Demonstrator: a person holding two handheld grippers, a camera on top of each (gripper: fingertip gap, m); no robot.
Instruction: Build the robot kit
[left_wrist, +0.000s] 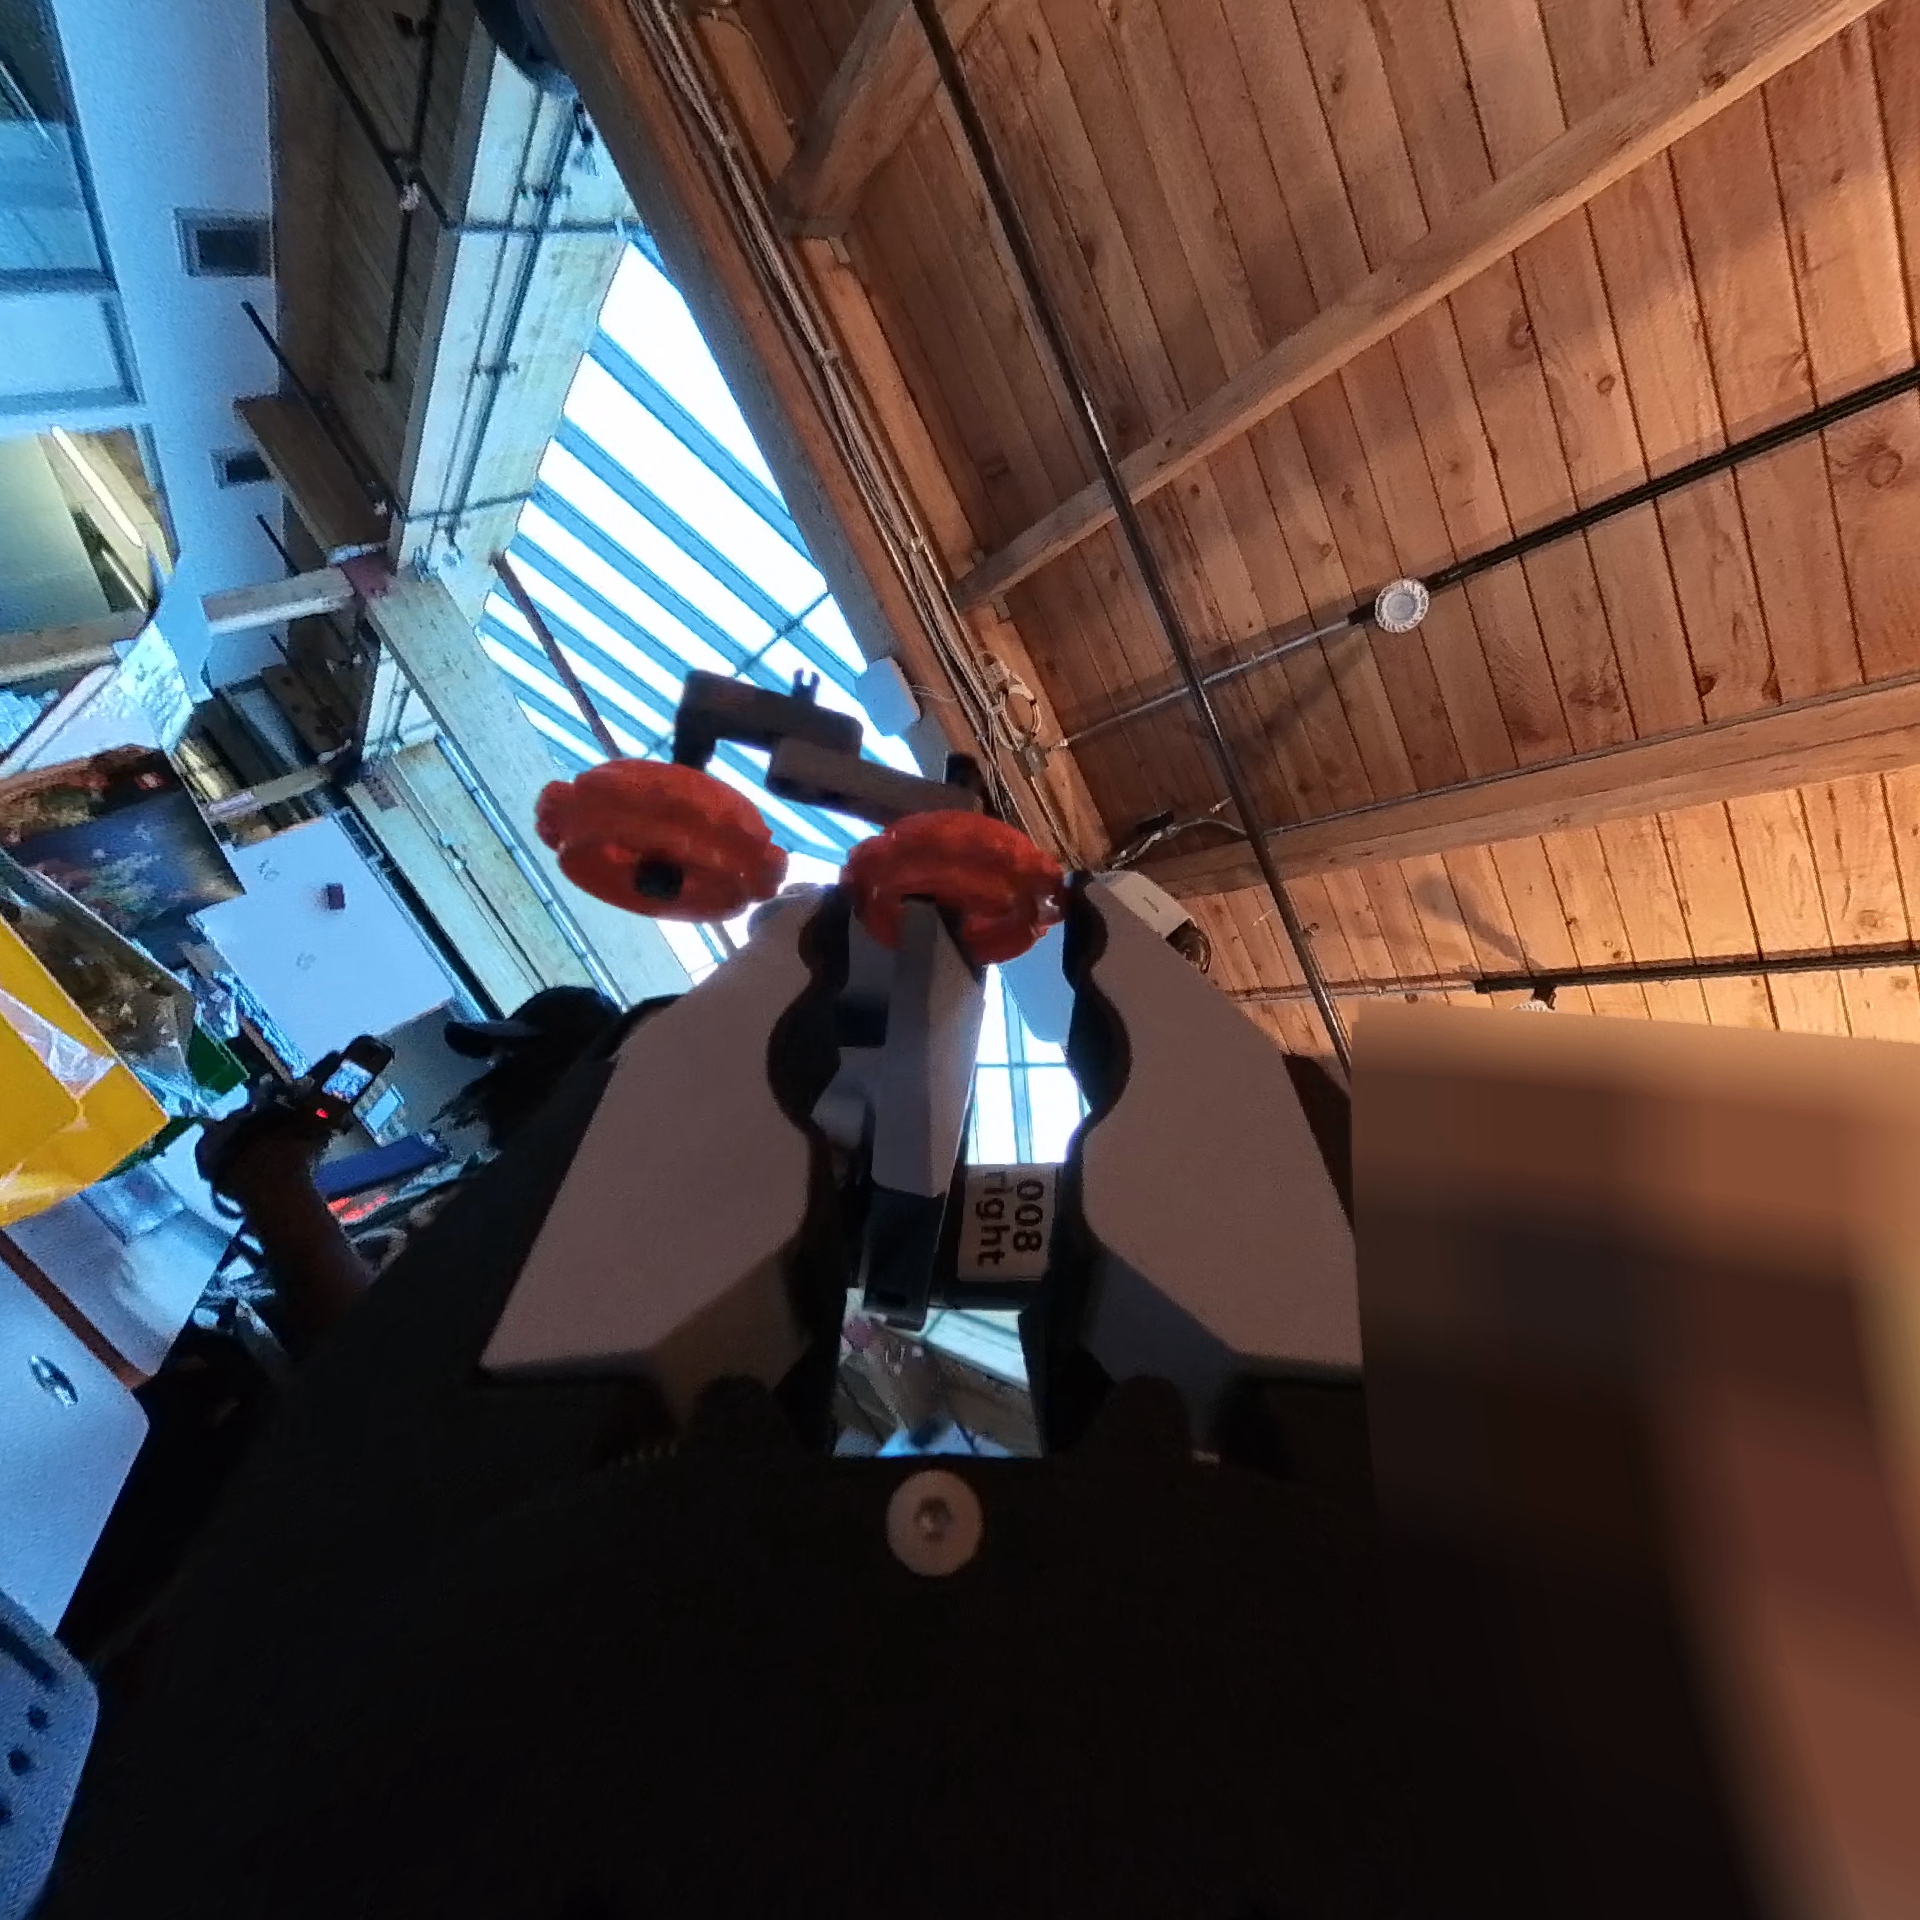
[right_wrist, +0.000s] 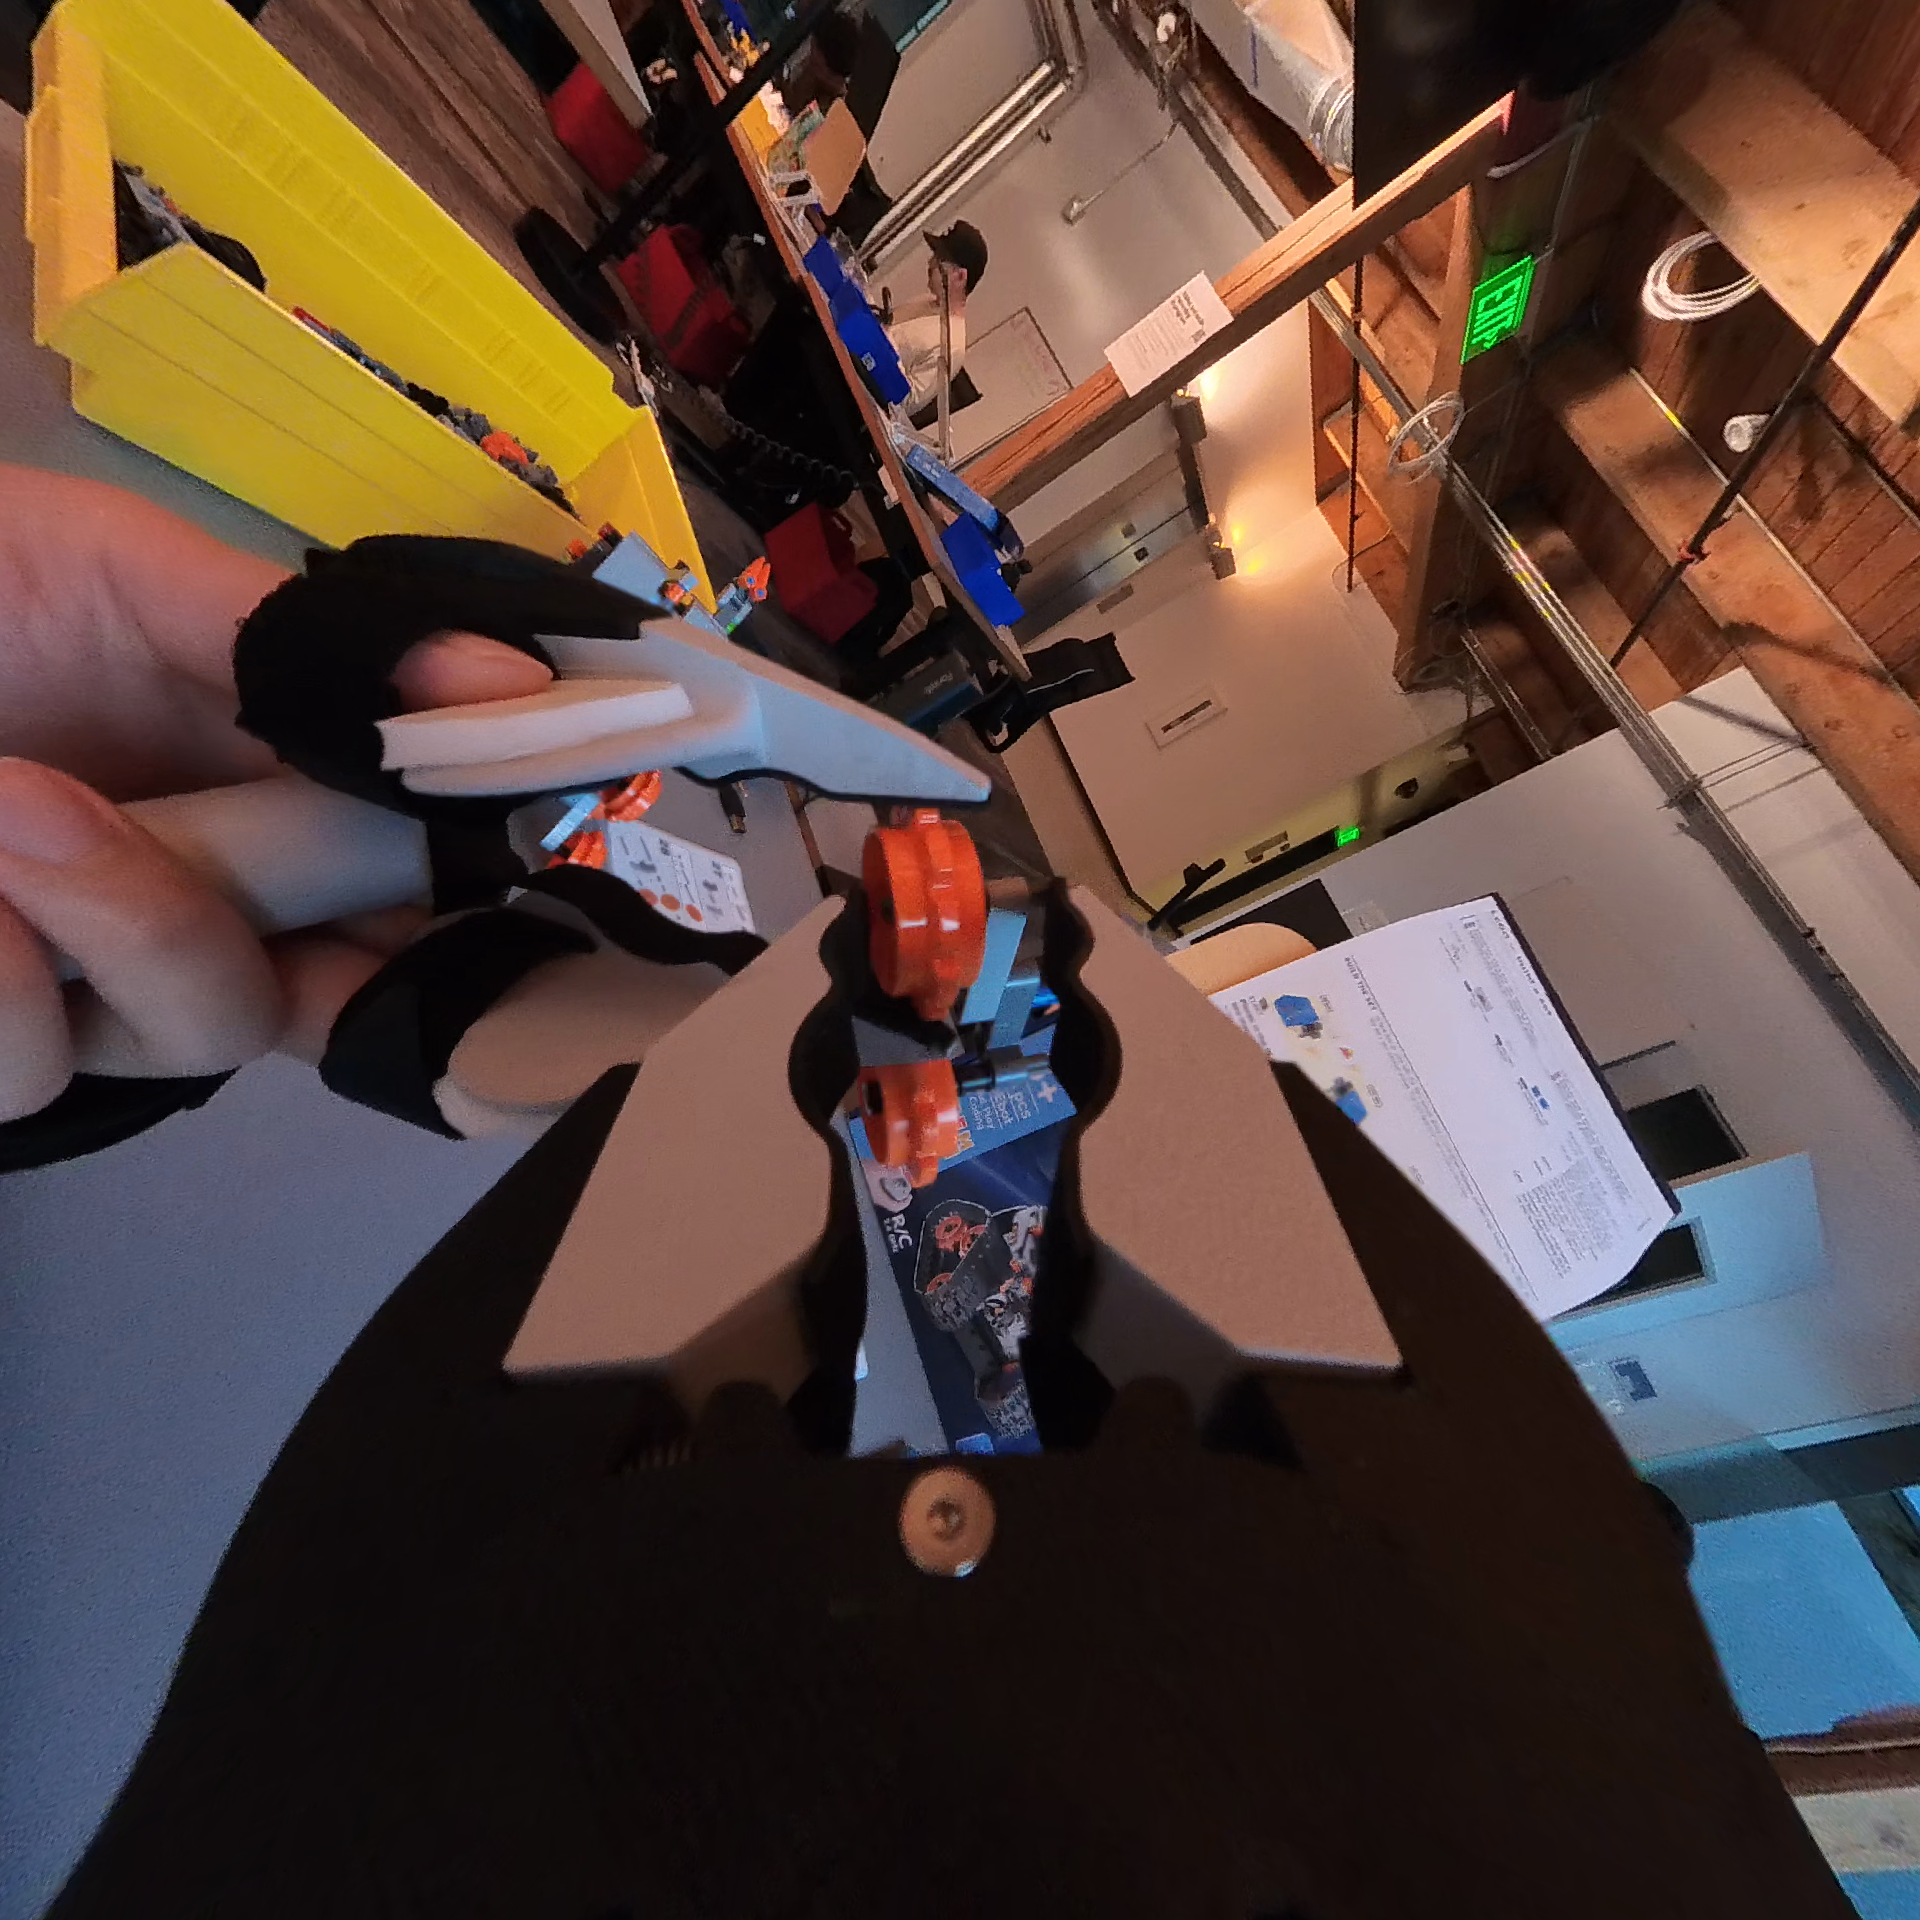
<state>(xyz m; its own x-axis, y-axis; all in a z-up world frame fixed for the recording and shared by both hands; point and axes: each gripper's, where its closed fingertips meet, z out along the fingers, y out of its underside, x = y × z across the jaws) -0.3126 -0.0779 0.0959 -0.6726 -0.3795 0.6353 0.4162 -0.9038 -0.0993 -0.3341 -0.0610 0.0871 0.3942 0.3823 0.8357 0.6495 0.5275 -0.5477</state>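
Observation:
A small assembly of grey beams (left_wrist: 821, 743) with two orange gears (left_wrist: 660, 852) is held up in the air. My left gripper (left_wrist: 951, 894) points at the ceiling, its fingertips closed on either side of the nearer orange gear (left_wrist: 956, 883). My right gripper (right_wrist: 951, 899) grips the same gear (right_wrist: 920, 920) and the grey beam (right_wrist: 1003, 966) behind it at its fingertips. The second gear (right_wrist: 904, 1122) shows farther off through the gap. The left gripper's upper finger (right_wrist: 810, 727) comes in from the left, held by a hand (right_wrist: 104, 727); its lower finger is partly hidden.
A yellow bin (right_wrist: 312, 312) with loose parts stands on the grey table (right_wrist: 208, 1299). An instruction sheet (right_wrist: 675, 883), a printed box (right_wrist: 966, 1226) and white papers (right_wrist: 1455, 1091) lie nearby. A person (right_wrist: 945, 291) stands far off. Wooden ceiling (left_wrist: 1351, 312) and a skylight (left_wrist: 675, 499) are overhead. Left and right tips are no more than a few centimetres apart.

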